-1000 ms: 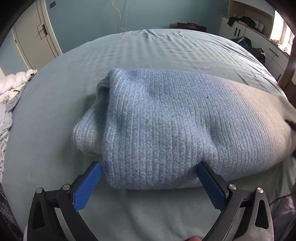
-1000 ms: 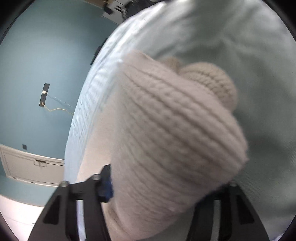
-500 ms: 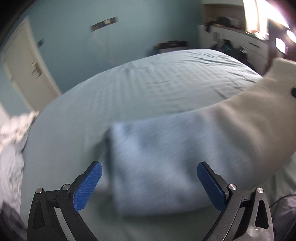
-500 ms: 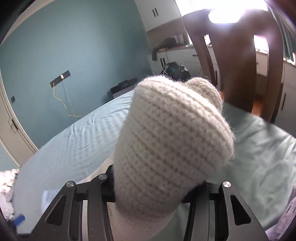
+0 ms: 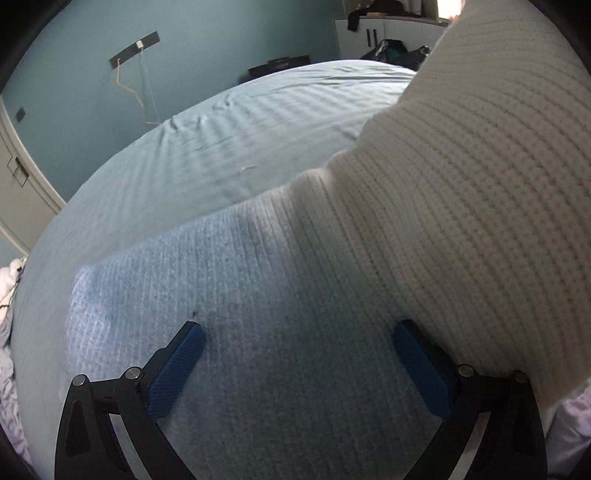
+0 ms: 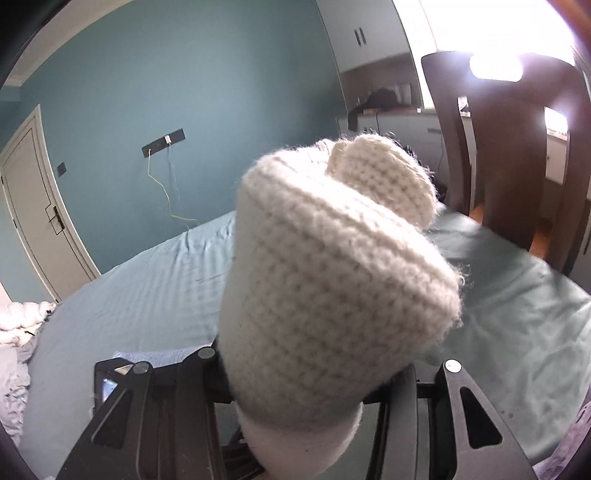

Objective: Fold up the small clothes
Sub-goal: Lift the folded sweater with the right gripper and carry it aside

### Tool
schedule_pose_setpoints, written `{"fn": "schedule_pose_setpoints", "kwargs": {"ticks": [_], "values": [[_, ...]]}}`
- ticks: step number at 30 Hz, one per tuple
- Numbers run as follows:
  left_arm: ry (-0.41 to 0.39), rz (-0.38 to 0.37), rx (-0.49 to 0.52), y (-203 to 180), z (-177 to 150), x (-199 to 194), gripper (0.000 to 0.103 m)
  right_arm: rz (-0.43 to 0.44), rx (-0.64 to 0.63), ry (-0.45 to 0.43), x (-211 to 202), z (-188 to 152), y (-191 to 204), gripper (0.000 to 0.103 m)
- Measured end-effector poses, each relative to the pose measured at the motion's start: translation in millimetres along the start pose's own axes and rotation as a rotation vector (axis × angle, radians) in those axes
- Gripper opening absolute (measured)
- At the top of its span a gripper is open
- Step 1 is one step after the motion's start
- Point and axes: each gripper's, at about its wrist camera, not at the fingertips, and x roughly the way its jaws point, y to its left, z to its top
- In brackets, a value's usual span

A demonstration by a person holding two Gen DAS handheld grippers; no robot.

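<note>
On the pale-teal bed sheet the blue-to-cream ribbed knit garment lies under the spread, empty left gripper, its cream end raised—clamped in the right gripper—best carried over squarely, edges aligned.

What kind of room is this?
Most likely a bedroom. There is a big bed with a pale sheet, a door in the blue-green wall, and cupboards by the window.

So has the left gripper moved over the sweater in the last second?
Yes. The left gripper has advanced: its open fingers, earlier short of the sweater's near edge, now sit over the blue knit, toward the wall socket strip.
</note>
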Motion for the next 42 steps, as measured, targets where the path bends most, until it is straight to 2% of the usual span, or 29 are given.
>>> {"fn": "schedule_pose_setpoints", "kwargs": {"ticks": [1, 2, 5, 6, 8, 10, 12, 13, 16, 19, 22, 24, 25, 27, 30, 33, 37, 39, 42], "values": [[0.002, -0.005, 0.014, 4, 4, -5, 0.103, -0.003, 0.016, -0.006, -1, 1, -4, 0.04], [-0.021, 0.022, 0.012, 10, 11, -12, 0.103, -0.009, 0.031, -0.015, -4, 1, -8, 0.039], [-0.116, 0.152, -0.044, 29, 36, -19, 0.103, -0.012, 0.061, -0.024, -1, 1, -10, 0.039], [-0.114, 0.174, -0.057, 31, 44, -14, 0.103, -0.013, 0.061, -0.031, -2, 0, -10, 0.039], [-0.086, 0.18, -0.065, 33, 65, 3, 0.103, -0.007, 0.057, -0.05, 4, 3, 2, 0.039], [-0.07, 0.164, -0.023, 22, 79, 19, 0.103, 0.01, 0.045, -0.079, 0, 3, 5, 0.04], [-0.089, 0.179, 0.012, 8, 83, 32, 0.103, 0.027, 0.021, -0.102, -6, 1, 10, 0.04], [-0.083, 0.166, 0.016, 4, 82, 39, 0.103, 0.03, 0.004, -0.102, -5, 1, 15, 0.04], [0.008, 0.095, 0.007, 3, 80, 62, 0.103, 0.021, -0.037, -0.08, 2, -5, 25, 0.039], [0.005, 0.068, -0.014, 11, 78, 54, 0.103, 0.028, -0.056, -0.104, 0, -3, 27, 0.039], [0.022, 0.106, -0.014, 14, 72, 38, 0.103, 0.021, -0.071, -0.105, 1, 2, 29, 0.039], [0.0, 0.162, 0.013, 10, 57, 15, 0.103, 0.014, -0.063, -0.099, 0, 2, 27, 0.039], [-0.021, 0.165, 0.026, 8, 47, 3, 0.103, 0.012, -0.063, -0.096, 1, 1, 27, 0.039], [-0.049, 0.126, 0.034, 3, 25, -15, 0.103, 0.011, -0.056, -0.09, 0, 3, 26, 0.039], [0.044, 0.043, 0.038, -10, -1, -6, 0.103, 0.012, -0.07, -0.083, -2, 1, 29, 0.039], [0.058, 0.03, -0.042, -7, -3, 7, 0.103, -0.002, -0.109, -0.071, 1, -4, 36, 0.04], [0.093, 0.053, 0.003, -8, 6, 2, 0.103, -0.018, -0.133, -0.081, 2, -3, 37, 0.039], [0.101, 0.05, -0.001, 3, 6, -11, 0.103, -0.021, -0.14, -0.08, 2, -1, 37, 0.039], [0.102, 0.084, -0.025, 30, -2, -34, 0.103, -0.029, -0.17, -0.083, 1, -1, 40, 0.039]]}}
